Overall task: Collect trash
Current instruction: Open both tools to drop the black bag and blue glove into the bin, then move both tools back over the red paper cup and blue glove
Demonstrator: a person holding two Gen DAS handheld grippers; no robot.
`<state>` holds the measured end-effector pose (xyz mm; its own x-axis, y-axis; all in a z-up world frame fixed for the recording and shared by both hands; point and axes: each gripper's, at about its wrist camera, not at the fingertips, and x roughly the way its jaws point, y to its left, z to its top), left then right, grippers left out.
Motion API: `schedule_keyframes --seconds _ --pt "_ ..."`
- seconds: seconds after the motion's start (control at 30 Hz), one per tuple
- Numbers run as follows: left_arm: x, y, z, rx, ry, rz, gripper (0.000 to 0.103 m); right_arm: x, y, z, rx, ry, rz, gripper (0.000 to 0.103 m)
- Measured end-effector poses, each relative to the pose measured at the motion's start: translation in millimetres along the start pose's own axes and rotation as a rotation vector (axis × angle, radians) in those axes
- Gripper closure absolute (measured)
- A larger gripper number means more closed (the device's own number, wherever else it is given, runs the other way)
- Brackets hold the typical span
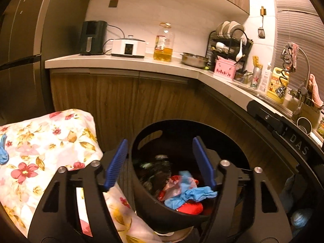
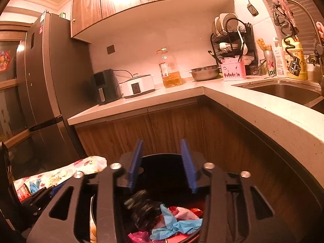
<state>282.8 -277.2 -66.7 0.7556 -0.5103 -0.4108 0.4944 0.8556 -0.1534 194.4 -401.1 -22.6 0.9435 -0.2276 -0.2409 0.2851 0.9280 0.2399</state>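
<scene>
Bin (image 1: 141,182): round, black, smooth plastic, slotted handle hole at 11 o'clock.
Trash: crumpled blue glove (image 1: 190,197), red and pink wrappers (image 2: 182,212), a blurred dark crinkled piece (image 2: 141,204), all inside the bin.
Left gripper (image 1: 160,162): ribbed blue pads apart, empty, over the bin.
Right gripper (image 2: 162,162): pads apart, empty, above the bin.
Floral cloth (image 1: 46,141): soft, draped, at 9 o'clock.
</scene>
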Motion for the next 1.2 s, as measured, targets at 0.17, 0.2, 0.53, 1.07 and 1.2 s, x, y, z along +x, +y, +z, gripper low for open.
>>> schedule_keyframes --seconds 0.17,0.2,0.53,1.07,1.2 --pt "-9 4 -2 0.004 -0.008 0.028 0.023 -3 2 -1 -0.002 -0.002 -0.002 0.042" --pt "-12 5 -3 0.006 -0.012 0.031 0.022 -5 3 -1 0.0 -0.008 -0.002 0.038" --pt "-50 23 -8 -0.001 -0.049 0.125 0.007 -25 14 -5 -0.002 -0.02 0.011 0.02" --pt "-131 116 -35 -0.063 -0.086 0.35 0.006 -45 89 -28 -0.06 0.008 0.142 0.017" --pt "-148 149 -40 -0.078 -0.09 0.422 0.006 -45 109 -34 -0.069 0.019 0.183 0.017"
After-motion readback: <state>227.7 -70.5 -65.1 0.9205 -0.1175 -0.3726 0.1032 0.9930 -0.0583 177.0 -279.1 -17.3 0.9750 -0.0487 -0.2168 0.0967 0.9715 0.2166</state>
